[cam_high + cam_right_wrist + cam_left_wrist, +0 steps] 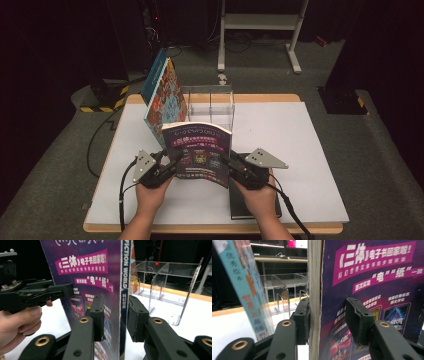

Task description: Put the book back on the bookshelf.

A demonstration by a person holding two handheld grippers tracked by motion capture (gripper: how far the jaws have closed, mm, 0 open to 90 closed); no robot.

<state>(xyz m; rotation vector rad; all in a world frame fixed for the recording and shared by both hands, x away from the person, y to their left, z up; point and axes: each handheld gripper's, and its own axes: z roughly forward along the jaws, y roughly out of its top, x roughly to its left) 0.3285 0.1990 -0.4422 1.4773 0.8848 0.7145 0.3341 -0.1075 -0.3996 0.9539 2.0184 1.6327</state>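
Note:
A purple magazine (197,150) stands upright near the table's front, its back cover facing me. My left gripper (172,162) straddles its left, page-edge side. In the left gripper view the left gripper (327,317) has one pad against the pages (314,290) while the other pad stands a little off the cover (372,277). My right gripper (225,161) straddles the spine side. The right gripper (116,315) shows its pads loosely either side of the spine (125,277), with cover visible between. Both sets of jaws stand open around the magazine.
A colourful blue-edged book (162,95) leans against a clear acrylic divider rack (210,107) at the back of the white table (310,150). A dark book (250,202) lies flat under my right hand. Cables trail from both grippers.

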